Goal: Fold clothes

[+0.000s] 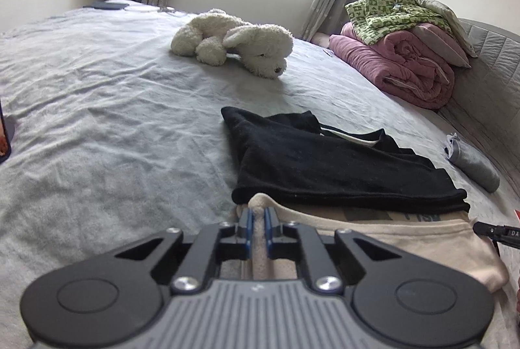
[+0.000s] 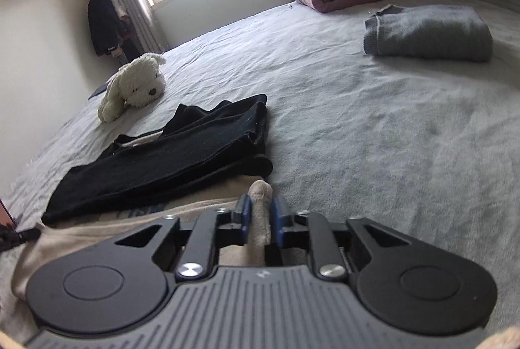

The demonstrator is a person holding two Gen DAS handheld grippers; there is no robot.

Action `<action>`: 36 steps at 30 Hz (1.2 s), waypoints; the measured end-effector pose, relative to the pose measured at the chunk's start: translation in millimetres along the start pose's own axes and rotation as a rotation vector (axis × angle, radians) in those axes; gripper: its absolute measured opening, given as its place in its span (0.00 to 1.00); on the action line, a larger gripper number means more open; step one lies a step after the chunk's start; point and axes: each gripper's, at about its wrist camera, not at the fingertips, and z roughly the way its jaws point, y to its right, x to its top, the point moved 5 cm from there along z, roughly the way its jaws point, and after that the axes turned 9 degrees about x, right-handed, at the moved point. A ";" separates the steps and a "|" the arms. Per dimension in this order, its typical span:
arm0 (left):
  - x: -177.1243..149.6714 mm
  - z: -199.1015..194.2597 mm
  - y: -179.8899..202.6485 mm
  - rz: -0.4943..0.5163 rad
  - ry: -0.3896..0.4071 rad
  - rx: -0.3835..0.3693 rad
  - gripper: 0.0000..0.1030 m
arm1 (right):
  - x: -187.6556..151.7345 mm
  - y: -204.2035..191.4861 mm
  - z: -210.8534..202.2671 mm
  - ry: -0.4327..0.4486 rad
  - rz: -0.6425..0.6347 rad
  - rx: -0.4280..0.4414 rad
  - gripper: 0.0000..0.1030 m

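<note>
Both jaws clamped on beige garment (image 1: 406,238) edge at lower centre, left gripper (image 1: 256,219) and right gripper (image 2: 260,212); risk of dragging the black clothes (image 1: 325,160) lying on it, or fabric slipping free

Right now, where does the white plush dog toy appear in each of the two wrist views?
Left wrist view: white plush dog toy lies upper centre on the grey bedsheet.
Right wrist view: it lies at mid-left, near the wall.
Shared landmark: the folded black garment, nearer the camera than the toy in both.
</note>
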 end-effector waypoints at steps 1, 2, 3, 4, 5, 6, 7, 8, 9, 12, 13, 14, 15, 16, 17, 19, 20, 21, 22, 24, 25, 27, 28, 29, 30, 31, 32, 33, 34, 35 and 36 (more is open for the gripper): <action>-0.6 -2.7 0.4 0.004 0.022 0.008 0.06 | -1.2 -3.6 -1.6 0.017 -0.036 -0.016 0.09; -1.2 -6.4 1.1 0.007 0.049 0.019 0.06 | -2.4 -7.2 -3.4 0.035 -0.071 -0.031 0.08; -2.4 -8.2 2.1 0.021 0.067 0.032 0.06 | -2.8 -9.4 -5.5 0.053 -0.093 -0.041 0.08; -3.8 -9.7 3.0 0.036 0.084 0.045 0.06 | -3.3 -9.7 -5.3 0.058 -0.109 -0.054 0.08; -5.6 -6.9 4.6 0.057 0.076 0.057 0.06 | -3.8 -9.9 -4.8 0.061 -0.124 -0.067 0.08; -7.4 -3.7 6.3 0.078 0.065 0.069 0.06 | -5.1 -8.8 -1.8 0.047 -0.132 -0.071 0.08; -9.6 0.7 6.6 0.086 0.047 0.077 0.07 | -5.9 -8.4 0.4 0.039 -0.135 -0.073 0.08; -11.6 5.6 6.5 0.092 0.025 0.082 0.08 | -6.6 -8.1 2.5 0.032 -0.137 -0.075 0.08; -12.7 7.6 6.8 0.095 0.018 0.087 0.10 | -7.2 -7.8 4.5 0.025 -0.140 -0.077 0.09; -8.1 0.1 11.8 0.110 0.053 0.115 0.20 | -3.4 -14.1 1.5 0.033 -0.168 -0.104 0.21; -6.1 -3.6 14.0 0.117 0.070 0.125 0.23 | -2.2 -16.8 -0.4 0.040 -0.178 -0.121 0.30; -4.2 -7.7 17.0 0.128 0.092 0.132 0.28 | -1.0 -20.9 -3.5 0.055 -0.188 -0.126 0.36; -2.2 -12.3 22.9 0.148 0.114 0.124 0.30 | -0.3 -26.5 -6.3 0.067 -0.200 -0.120 0.36; -1.1 -16.3 29.9 0.169 0.127 0.105 0.30 | -0.3 -34.9 -8.3 0.072 -0.225 -0.110 0.36; -1.0 -20.0 38.0 0.192 0.136 0.082 0.30 | -0.4 -43.6 -10.3 0.077 -0.251 -0.099 0.36; -4.4 -25.2 57.3 0.244 0.133 0.018 0.32 | -5.2 -65.4 -11.2 0.061 -0.299 -0.044 0.36; -7.4 -27.1 67.9 0.272 0.124 -0.021 0.34 | -7.8 -76.4 -11.7 0.051 -0.322 -0.016 0.36; -10.6 -28.6 77.3 0.298 0.117 -0.055 0.34 | -12.6 -87.3 -10.5 0.036 -0.347 0.015 0.36; -15.9 -30.0 89.6 0.332 0.106 -0.096 0.34 | -17.7 -98.3 -9.2 0.020 -0.372 0.047 0.36; -25.2 -32.0 106.7 0.388 0.088 -0.157 0.34 | -28.1 -120.1 -6.7 -0.012 -0.422 0.110 0.36; -30.4 -33.4 115.1 0.415 0.080 -0.189 0.34 | -33.4 -128.8 -5.0 -0.027 -0.448 0.136 0.36; -41.2 -34.3 126.6 0.465 0.061 -0.236 0.34 | -44.6 -141.1 -1.8 -0.056 -0.500 0.173 0.36; -47.7 -34.4 129.2 0.492 0.047 -0.250 0.34 | -51.3 -142.3 0.1 -0.076 -0.520 0.178 0.36; -54.4 -34.4 131.5 0.520 0.034 -0.264 0.34 | -58.0 -142.8 2.0 -0.097 -0.540 0.181 0.36; -62.1 -33.8 130.8 0.545 0.018 -0.269 0.36 | -64.6 -143.4 3.9 -0.118 -0.560 0.185 0.36; -68.3 -35.1 128.4 0.568 0.025 -0.276 0.36 | -68.2 -141.3 2.8 -0.121 -0.570 0.188 0.36; -74.4 -36.5 125.9 0.591 0.035 -0.283 0.36 | -71.5 -138.8 1.3 -0.123 -0.579 0.192 0.37; -75.3 -39.3 122.1 0.599 0.035 -0.292 0.36 | -74.7 -136.4 -0.2 -0.125 -0.588 0.196 0.37; -75.7 -42.2 118.3 0.606 0.034 -0.301 0.36 | -73.5 -133.1 -3.2 -0.127 -0.580 0.201 0.37; -76.2 -45.1 114.4 0.612 0.033 -0.311 0.37 | -71.8 -129.7 -6.3 -0.130 -0.571 0.207 0.39; -76.6 -48.0 110.5 0.618 0.033 -0.320 0.37 | -71.0 -125.0 -9.4 -0.131 -0.561 0.216 0.39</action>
